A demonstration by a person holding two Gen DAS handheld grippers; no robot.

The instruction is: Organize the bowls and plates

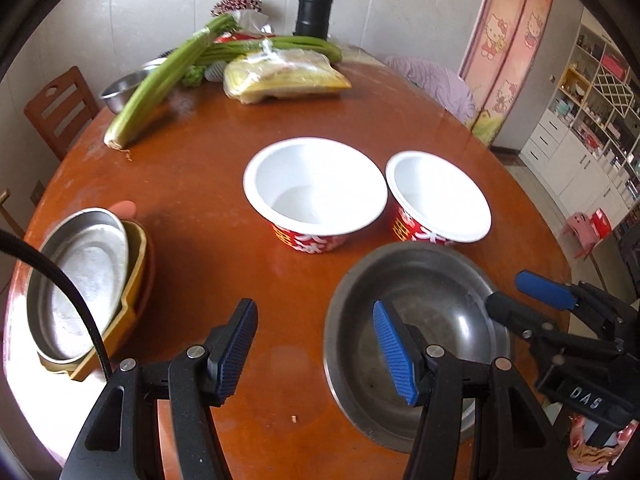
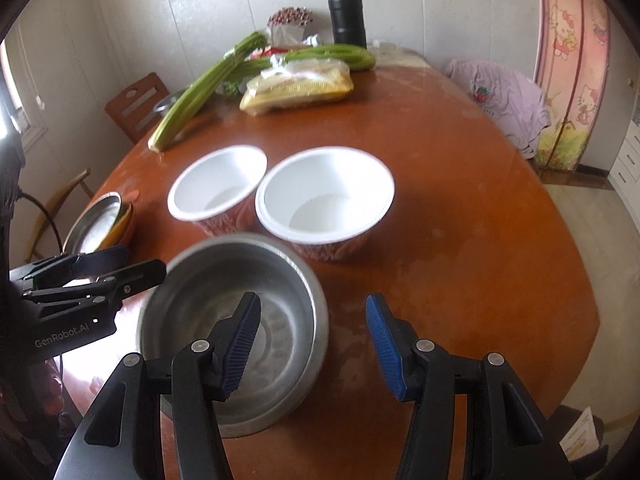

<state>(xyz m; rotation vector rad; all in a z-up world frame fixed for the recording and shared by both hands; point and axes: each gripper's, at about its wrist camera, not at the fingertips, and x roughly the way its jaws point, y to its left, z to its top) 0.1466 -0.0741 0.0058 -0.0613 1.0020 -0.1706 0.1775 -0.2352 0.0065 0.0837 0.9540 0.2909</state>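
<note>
Two white bowls with red flowered outsides stand side by side mid-table: the larger bowl (image 1: 316, 194) (image 2: 325, 200) and the smaller bowl (image 1: 438, 198) (image 2: 218, 188). A steel bowl (image 1: 416, 320) (image 2: 232, 332) sits at the near edge, in front of them. A steel plate (image 1: 78, 276) (image 2: 93, 222) rests on a yellow dish (image 1: 132, 280) at the left. My left gripper (image 1: 316, 346) is open, its right finger over the steel bowl's left rim. My right gripper (image 2: 314, 346) is open and straddles the steel bowl's right rim; it also shows in the left wrist view (image 1: 520, 294).
The round brown table (image 1: 208, 168) carries celery (image 1: 160, 84), a yellow food bag (image 1: 280, 80), a black flask (image 1: 314, 4) and a steel basin (image 1: 120, 90) at the back. A wooden chair (image 1: 60, 108) stands at the left. A cable (image 1: 80, 300) crosses the plate.
</note>
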